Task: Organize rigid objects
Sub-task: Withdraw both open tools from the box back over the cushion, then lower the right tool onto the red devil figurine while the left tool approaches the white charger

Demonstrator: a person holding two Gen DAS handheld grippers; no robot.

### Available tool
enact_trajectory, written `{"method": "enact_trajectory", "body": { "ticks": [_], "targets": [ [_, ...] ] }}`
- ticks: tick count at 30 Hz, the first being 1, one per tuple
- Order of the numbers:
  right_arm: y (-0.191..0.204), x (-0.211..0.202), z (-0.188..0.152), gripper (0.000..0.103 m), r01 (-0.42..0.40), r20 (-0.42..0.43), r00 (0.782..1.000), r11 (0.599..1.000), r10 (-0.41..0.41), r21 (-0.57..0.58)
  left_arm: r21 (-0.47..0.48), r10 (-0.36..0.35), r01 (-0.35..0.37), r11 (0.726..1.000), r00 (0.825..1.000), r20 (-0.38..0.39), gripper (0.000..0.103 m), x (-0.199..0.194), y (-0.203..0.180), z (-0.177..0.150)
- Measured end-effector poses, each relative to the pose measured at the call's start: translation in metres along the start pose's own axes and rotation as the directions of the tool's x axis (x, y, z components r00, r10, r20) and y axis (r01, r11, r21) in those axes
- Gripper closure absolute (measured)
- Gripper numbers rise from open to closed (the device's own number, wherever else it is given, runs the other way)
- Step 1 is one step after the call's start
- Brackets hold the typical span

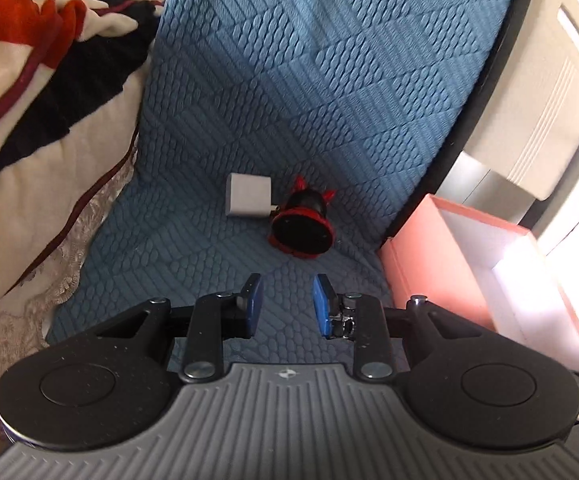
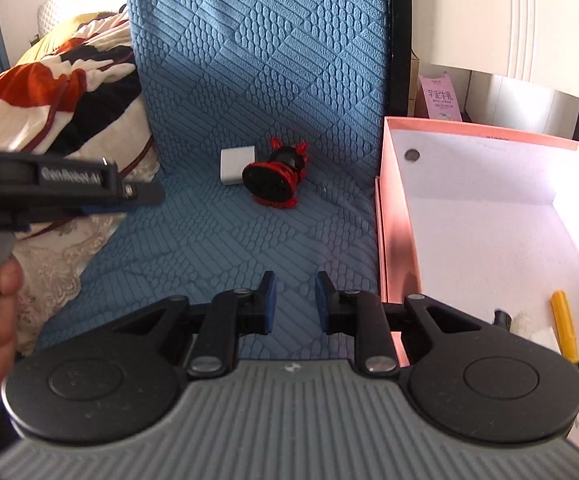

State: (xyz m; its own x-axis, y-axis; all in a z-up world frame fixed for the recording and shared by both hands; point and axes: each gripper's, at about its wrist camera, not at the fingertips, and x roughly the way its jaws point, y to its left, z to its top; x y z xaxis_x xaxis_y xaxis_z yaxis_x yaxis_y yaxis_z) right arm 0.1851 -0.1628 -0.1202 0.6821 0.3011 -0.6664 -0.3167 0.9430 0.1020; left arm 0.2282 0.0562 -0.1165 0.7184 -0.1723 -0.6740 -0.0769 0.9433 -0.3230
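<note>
Quilted blue cover (image 1: 289,80), boxy white charger (image 1: 248,196), round black-red figurine (image 1: 303,226)

Left claw (image 1: 287,306) parted, empty; right claw (image 2: 295,300) likewise.

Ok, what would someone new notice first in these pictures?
Probably the red and black toy tipped on its side mid blue cover, touching a white charger. Next, the open pink box at the cover's right edge, with a yellow pen inside.
</note>
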Motion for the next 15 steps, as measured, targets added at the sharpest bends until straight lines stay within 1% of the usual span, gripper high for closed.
{"method": "enact_trajectory", "body": {
  "ticks": [2,5,6,8,9,12,15],
  "targets": [
    [0.0,0.006,0.005,0.079,0.002,0.009,1.0,1.0,-0.002,0.0,0.002,0.009,-0.009,1.0,1.0,-0.017,0.071,0.011,0.003,0.003],
    [0.002,0.015,0.013,0.079,-0.027,0.021,0.999,1.0,0.027,0.006,-0.014,-0.002,0.002,1.0,0.999,-0.039,0.071,0.025,0.01,0.007],
    [0.002,0.019,0.016,0.079,-0.044,0.02,0.999,0.999,0.044,0.019,-0.035,-0.014,0.012,0.999,0.998,-0.056,0.071,0.03,0.015,0.009],
    [0.004,0.027,0.023,0.079,-0.049,0.02,0.999,0.999,0.049,0.014,-0.108,-0.062,0.051,0.993,0.994,-0.093,0.071,0.043,0.026,0.011],
    [0.006,0.03,0.026,0.079,-0.047,0.023,0.999,0.999,0.047,0.004,-0.122,-0.063,0.05,0.991,0.993,-0.101,0.071,0.048,0.03,0.013],
    [0.007,0.044,0.036,0.079,-0.047,0.022,0.999,0.999,0.046,0.004,-0.104,-0.02,0.009,0.995,0.994,-0.105,0.071,0.059,0.037,0.02],
    [0.006,0.057,0.045,0.079,-0.036,0.021,0.999,0.999,0.036,0.003,-0.152,-0.044,0.025,0.988,0.991,-0.126,0.071,0.072,0.047,0.026]
  ]
}}
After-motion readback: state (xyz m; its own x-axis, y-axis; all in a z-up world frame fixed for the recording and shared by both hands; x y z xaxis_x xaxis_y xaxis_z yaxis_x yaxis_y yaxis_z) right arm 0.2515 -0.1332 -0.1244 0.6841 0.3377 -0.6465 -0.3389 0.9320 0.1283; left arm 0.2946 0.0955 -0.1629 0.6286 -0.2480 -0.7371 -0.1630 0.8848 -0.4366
